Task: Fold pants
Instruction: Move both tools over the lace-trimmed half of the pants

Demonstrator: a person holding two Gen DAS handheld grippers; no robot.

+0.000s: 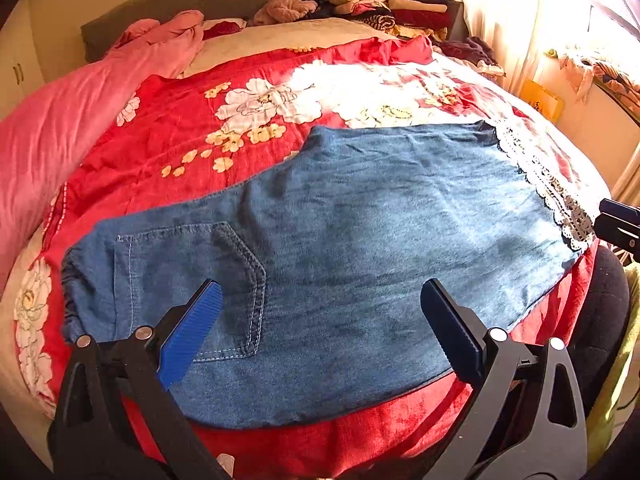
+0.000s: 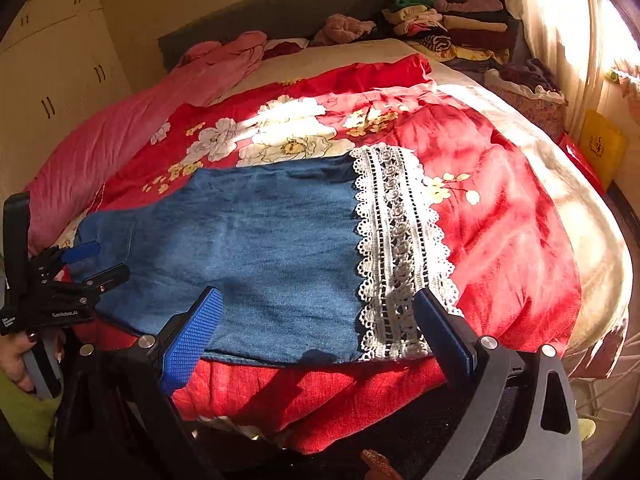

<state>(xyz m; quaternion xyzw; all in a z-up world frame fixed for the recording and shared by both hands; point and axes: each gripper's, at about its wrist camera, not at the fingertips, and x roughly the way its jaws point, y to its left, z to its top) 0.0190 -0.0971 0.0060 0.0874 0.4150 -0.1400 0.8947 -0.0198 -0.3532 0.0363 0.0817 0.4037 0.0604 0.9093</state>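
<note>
Blue denim pants point(image 1: 340, 240) lie flat across a red floral quilt point(image 1: 224, 120), waistband at the left with a back pocket point(image 1: 192, 280), white lace hem point(image 1: 552, 184) at the right. My left gripper point(image 1: 320, 300) is open and empty, hovering over the pocket end. In the right wrist view the pants point(image 2: 260, 248) and lace hem point(image 2: 400, 248) lie ahead. My right gripper point(image 2: 318, 304) is open and empty above the near edge by the lace. The left gripper point(image 2: 94, 260) shows at the far left, held by a hand. The right gripper's tip point(image 1: 618, 226) shows at the right edge.
A pink duvet point(image 1: 60, 128) lies along the bed's left side. Stacks of folded clothes point(image 1: 392, 0) sit at the headboard end. Curtains and a sunlit window point(image 1: 560, 20) are at the right, with a yellow bag point(image 2: 602, 146) on the floor. Wardrobe doors point(image 2: 52, 80) stand left.
</note>
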